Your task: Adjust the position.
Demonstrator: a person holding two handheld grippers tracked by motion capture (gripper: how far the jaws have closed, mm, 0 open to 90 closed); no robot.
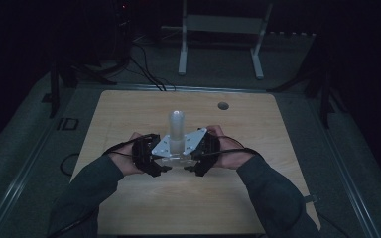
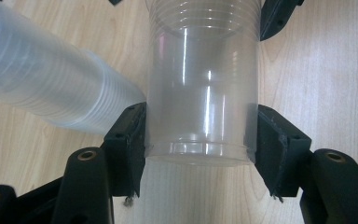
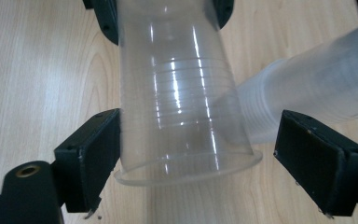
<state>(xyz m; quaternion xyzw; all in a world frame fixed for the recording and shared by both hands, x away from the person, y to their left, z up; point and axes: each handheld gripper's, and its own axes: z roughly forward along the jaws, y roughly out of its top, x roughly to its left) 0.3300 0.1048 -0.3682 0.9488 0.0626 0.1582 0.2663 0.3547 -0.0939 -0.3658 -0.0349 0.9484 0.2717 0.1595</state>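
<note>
In the high view both forearms reach in from below, the left gripper (image 1: pixel 164 167) and right gripper (image 1: pixel 188 168) facing each other with a clear cup (image 1: pixel 174 159) lying between them, and a stack of cups (image 1: pixel 176 130) stands just beyond on the table (image 1: pixel 129 109). The left gripper view shows the left gripper (image 2: pixel 199 140) clamped on that cup's (image 2: pixel 200 88) base end, the stack (image 2: pixel 51 88) off to its left. In the right gripper view the right gripper (image 3: pixel 198 154) has its jaws spread around the cup's (image 3: pixel 182 102) rim end, one pad beside the wall, the other well apart.

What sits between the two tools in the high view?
A single clear plastic cup lies level between the left tool and right tool; the cup stack rises just behind it.
</note>
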